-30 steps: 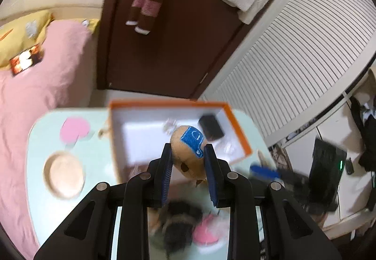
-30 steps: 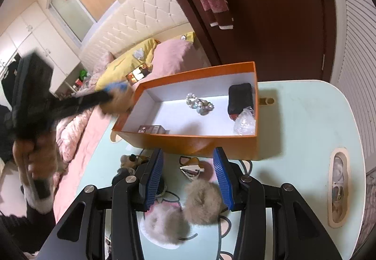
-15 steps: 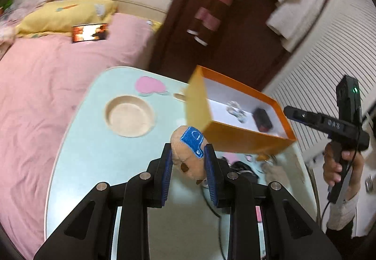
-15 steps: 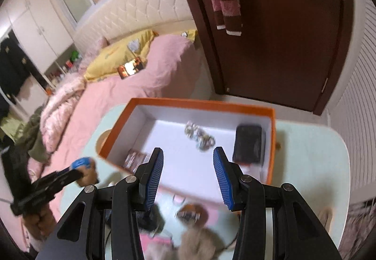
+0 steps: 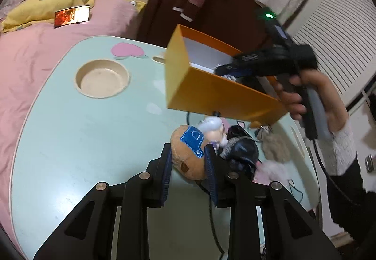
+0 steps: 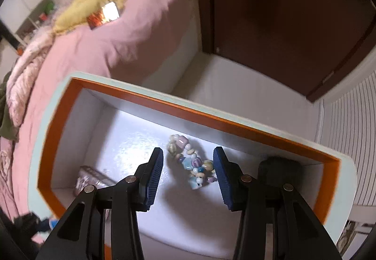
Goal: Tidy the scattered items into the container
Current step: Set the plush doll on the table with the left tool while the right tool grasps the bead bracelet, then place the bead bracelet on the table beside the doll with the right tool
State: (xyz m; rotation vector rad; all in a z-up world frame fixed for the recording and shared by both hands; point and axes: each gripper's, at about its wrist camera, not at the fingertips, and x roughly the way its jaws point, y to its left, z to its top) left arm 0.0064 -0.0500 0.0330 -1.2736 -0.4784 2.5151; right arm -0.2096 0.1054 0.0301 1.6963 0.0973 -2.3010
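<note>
Down at 6 o'clock of the left wrist view, the left claw (image 5: 189, 167) is clamped on a tan plush toy (image 5: 188, 154) above the pale green bench (image 5: 82, 130); the orange box (image 5: 211, 90) sits toward 1 o'clock.

From the right wrist view, the right claw (image 6: 188, 177) hangs apart and empty over the box (image 6: 56, 128) interior, with a bead bracelet (image 6: 190, 166) lying between its fingers and a dark case (image 6: 279, 166) at 3 o'clock.

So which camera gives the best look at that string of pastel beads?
The right wrist view. It looks straight down into the orange cardboard box, where the pastel bead bracelet lies on the white floor, framed between the open right tool. In the left wrist view the box's orange wall hides the beads.
</note>
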